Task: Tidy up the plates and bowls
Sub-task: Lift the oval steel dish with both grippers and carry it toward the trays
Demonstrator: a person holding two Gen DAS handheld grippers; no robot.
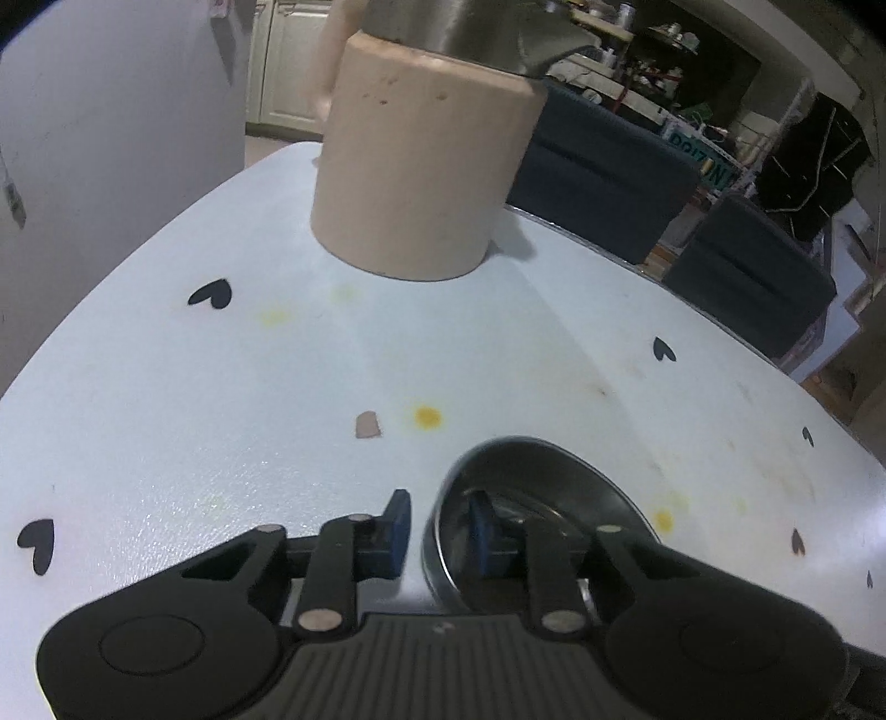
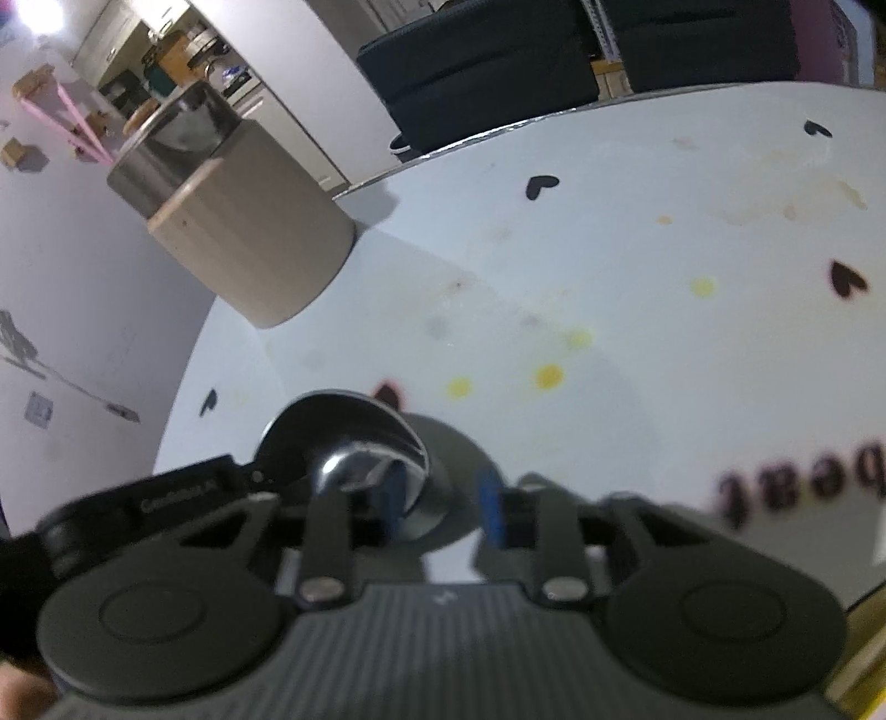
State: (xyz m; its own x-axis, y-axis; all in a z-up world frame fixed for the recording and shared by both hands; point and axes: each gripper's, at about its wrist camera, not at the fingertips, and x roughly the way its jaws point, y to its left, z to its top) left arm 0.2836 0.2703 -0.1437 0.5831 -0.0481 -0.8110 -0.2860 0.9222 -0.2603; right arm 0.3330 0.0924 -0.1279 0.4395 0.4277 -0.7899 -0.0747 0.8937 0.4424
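A small steel bowl [image 1: 554,487] stands on the white table [image 1: 221,415] close in front of me. My left gripper [image 1: 438,520] straddles its left rim, with one blue pad [image 1: 398,531] outside and the other inside. A sliver of table shows between the outer pad and the rim. In the right wrist view the same bowl [image 2: 343,432] has its right wall between the jaws of my right gripper [image 2: 443,501]. The outer pad [image 2: 492,509] stands a little off the wall. The left gripper's black body [image 2: 144,501] shows at the bowl's left.
A beige cylinder [image 1: 421,166] [image 2: 249,249] stands at the table's far side with larger steel bowls [image 1: 470,27] [image 2: 171,138] on top. Dark chairs [image 1: 603,166] [image 2: 482,72] line the far edge. A white wall [image 1: 111,138] is close on the left.
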